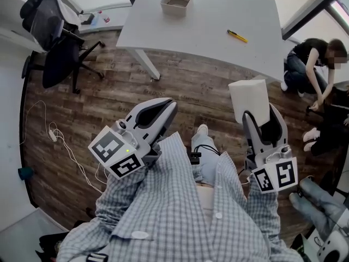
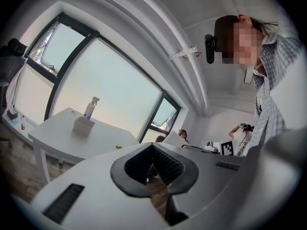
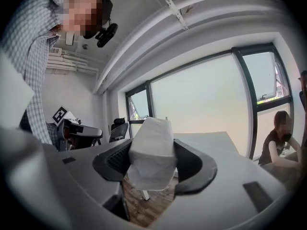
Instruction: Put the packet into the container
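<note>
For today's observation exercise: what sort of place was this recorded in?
Probably an office or workroom: a white table, a black swivel office chair and large windows, with wood-plank flooring.

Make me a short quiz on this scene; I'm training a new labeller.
1. Which claw holds the packet?
2. True or false: the container stands on the table.
3. The left claw is: A) shut and empty; B) wide open; C) gripping the packet.
Key: 1 the right claw; 2 true; 3 A.
</note>
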A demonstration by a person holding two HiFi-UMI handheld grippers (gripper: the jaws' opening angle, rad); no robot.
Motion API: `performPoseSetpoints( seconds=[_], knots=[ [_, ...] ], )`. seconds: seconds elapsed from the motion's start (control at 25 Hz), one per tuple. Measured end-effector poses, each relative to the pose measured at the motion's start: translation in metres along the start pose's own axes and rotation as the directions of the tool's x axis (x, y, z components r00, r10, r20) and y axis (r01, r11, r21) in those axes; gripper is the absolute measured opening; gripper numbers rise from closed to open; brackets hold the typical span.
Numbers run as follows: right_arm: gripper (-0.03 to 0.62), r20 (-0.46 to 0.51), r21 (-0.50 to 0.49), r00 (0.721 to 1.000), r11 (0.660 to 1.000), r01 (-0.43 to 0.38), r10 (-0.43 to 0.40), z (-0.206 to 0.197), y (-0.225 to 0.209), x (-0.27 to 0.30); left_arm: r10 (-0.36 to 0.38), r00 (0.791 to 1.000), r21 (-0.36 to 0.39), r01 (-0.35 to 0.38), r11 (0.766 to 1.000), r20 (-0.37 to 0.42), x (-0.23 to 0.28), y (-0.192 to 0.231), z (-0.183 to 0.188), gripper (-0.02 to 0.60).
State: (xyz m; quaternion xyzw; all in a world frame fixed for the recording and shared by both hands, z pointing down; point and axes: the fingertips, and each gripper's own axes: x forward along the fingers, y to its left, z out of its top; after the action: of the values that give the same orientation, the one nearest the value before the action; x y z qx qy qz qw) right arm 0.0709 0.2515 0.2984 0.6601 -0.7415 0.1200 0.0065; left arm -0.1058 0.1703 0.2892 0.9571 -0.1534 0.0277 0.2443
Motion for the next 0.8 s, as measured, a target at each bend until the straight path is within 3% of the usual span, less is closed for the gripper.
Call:
performPoseSetpoints(
  seconds=[0.8],
  knots=[
    [0.259,0.028,-0.006,0.996,0.997,-0.079,0.079,0.024,-0.066,0.037,0.071,0.997,0.031,-0.072,0.997,0.025,0.056,-0.004,0.023,0.006]
  ],
)
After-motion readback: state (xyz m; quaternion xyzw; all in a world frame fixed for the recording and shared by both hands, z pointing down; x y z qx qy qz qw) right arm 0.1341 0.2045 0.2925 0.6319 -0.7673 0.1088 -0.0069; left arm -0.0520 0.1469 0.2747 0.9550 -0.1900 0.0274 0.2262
